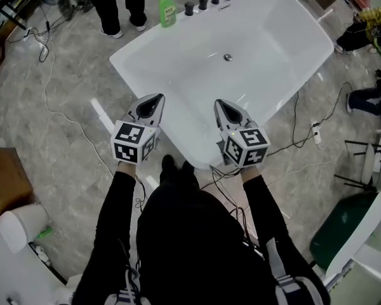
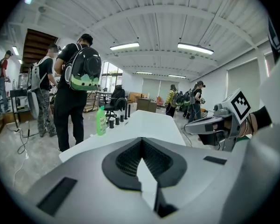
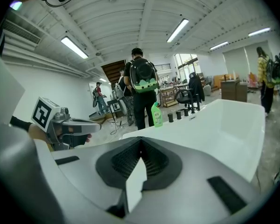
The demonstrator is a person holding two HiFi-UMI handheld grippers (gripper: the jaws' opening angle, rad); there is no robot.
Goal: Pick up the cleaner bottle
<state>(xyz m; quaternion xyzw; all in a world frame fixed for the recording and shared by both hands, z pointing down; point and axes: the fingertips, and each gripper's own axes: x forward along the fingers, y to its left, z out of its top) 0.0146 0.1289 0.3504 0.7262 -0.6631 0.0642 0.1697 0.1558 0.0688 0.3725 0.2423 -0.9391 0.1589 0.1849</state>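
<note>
Scene: a person stood at the near end of a white bathtub (image 1: 273,43), holding a gripper in each hand.
Bottle: the green cleaner bottle (image 1: 167,9) stood upright on the tub's far rim at the left corner, just beside a row of black taps (image 1: 203,4) and well apart from both grippers.
Left gripper (image 1: 155,98): jaws pressed together with nothing between them, by the tub's near edge.
Right gripper (image 1: 220,104): also closed and empty, alongside the left.
Bystander: a person (image 1: 124,2) stood on the floor close behind the bottle.
Risk, jaws: if they arrived closed, they would probably knock the bottle into the tub or off the rim.
Risk, approach: cables (image 1: 57,100) on the floor could catch a foot on the way round.
</note>
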